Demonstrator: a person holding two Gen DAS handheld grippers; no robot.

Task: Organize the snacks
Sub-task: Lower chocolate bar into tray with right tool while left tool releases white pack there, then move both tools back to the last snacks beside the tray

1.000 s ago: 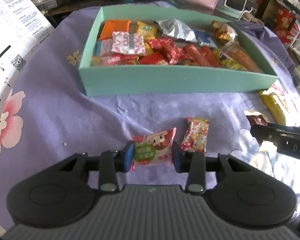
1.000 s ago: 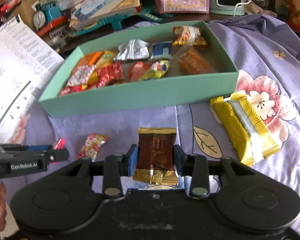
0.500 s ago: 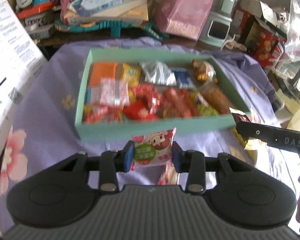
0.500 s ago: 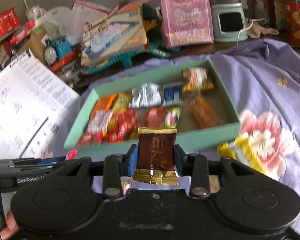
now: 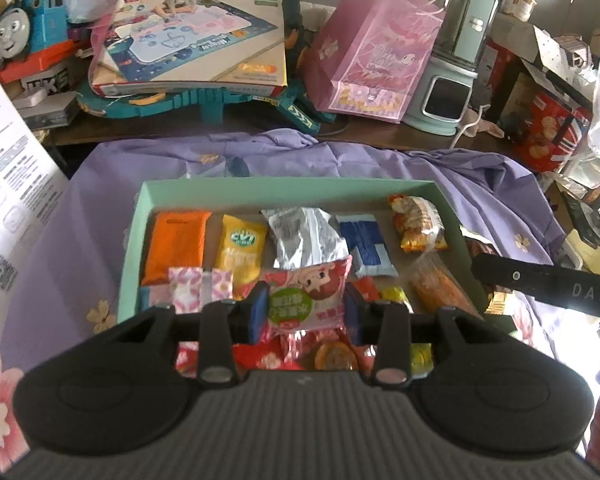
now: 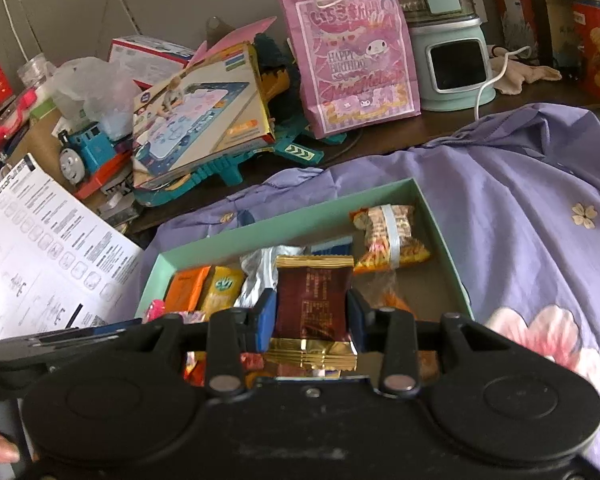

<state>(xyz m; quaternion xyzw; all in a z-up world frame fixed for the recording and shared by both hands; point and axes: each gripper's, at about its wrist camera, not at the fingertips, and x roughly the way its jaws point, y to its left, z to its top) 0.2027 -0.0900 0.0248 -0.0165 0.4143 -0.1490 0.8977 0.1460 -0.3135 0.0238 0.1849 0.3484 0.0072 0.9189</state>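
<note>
At the far left a white instruction sheet (image 5: 8, 184) runs off the frame edge, its print too small to read; behind it a blue toy train (image 5: 24, 32) is half buried under a boxed drawing mat (image 5: 192, 40); the green box (image 5: 132, 240) sits on a purple flowered cloth (image 5: 80, 220), and its near wall is hidden behind both tool bodies; along its left side lie an orange packet (image 5: 176, 246) and a yellow packet (image 5: 240, 250), with a crumpled silver wrapper (image 5: 304, 238) and a blue-and-white packet (image 5: 366, 246) further right; the left tool (image 5: 302, 306) is clamped on a pink cartoon snack (image 5: 306, 296), held above the box's contents and covering the wrappers beneath, which are too blurred to name; the right tool (image 6: 312, 310) is clamped on a brown snack packet (image 6: 312, 300) with gold crimped ends, also over the box, its small print illegible; an orange noodle-like snack (image 6: 390, 238) lies in the far right corner; behind, a pink gift bag (image 6: 352, 56) stands against a mint appliance (image 6: 452, 52); at the right edge of the left view the other tool's black finger cuts across the box's corner
</note>
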